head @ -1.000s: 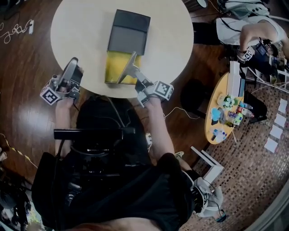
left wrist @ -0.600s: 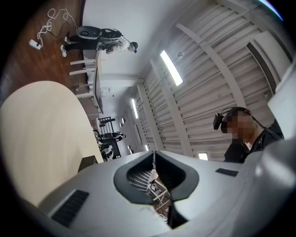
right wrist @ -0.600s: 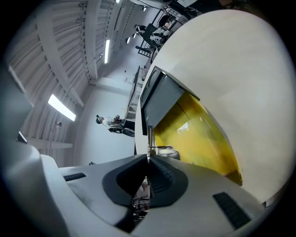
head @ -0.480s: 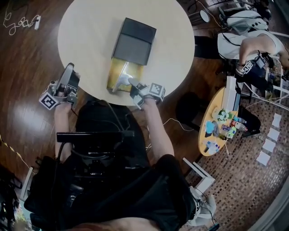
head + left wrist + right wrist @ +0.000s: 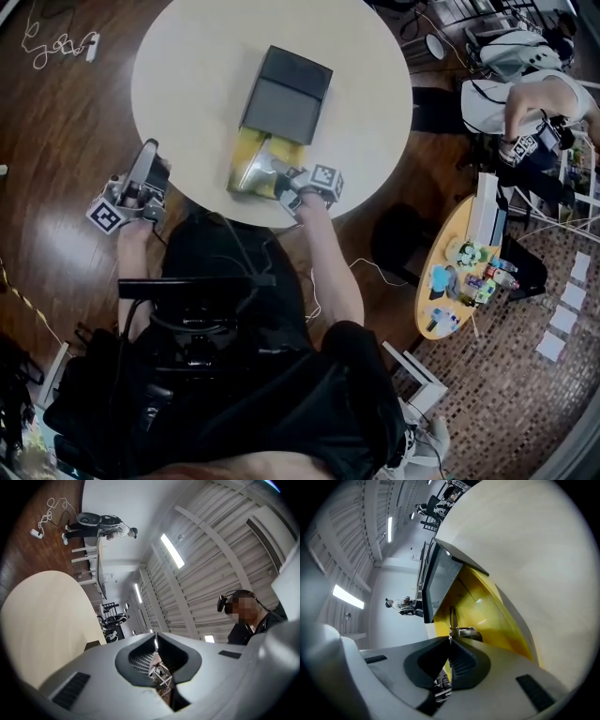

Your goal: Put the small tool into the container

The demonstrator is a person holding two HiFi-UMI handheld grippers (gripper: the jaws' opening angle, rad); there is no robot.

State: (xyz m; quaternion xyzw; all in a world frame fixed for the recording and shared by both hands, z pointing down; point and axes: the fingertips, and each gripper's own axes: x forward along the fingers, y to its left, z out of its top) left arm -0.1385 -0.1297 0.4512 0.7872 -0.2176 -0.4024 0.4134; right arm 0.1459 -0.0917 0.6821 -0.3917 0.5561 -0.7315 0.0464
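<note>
On the round table [image 5: 187,66] lies the container [image 5: 246,161], a box with a yellow inside, its dark lid [image 5: 286,89] slid towards the far end. My right gripper [image 5: 281,180] hangs over the open yellow near end, shut on the small tool. In the right gripper view the small tool [image 5: 451,618], a thin metal piece, sticks out of the right gripper [image 5: 450,641] just above the container's yellow floor [image 5: 487,602], beside the lid [image 5: 440,573]. My left gripper [image 5: 147,161] stays at the table's left edge, shut and empty; the left gripper [image 5: 156,637] points up at the ceiling.
A small side table [image 5: 464,262] with several colourful items stands at the right. A person [image 5: 534,94] sits at the far right. Cables [image 5: 56,42] lie on the wooden floor at the far left. Another person [image 5: 246,620] wears a headset.
My right gripper has tipped down and drawn closer to the container's open near end with the tool. The left gripper has stayed by the table's edge.
</note>
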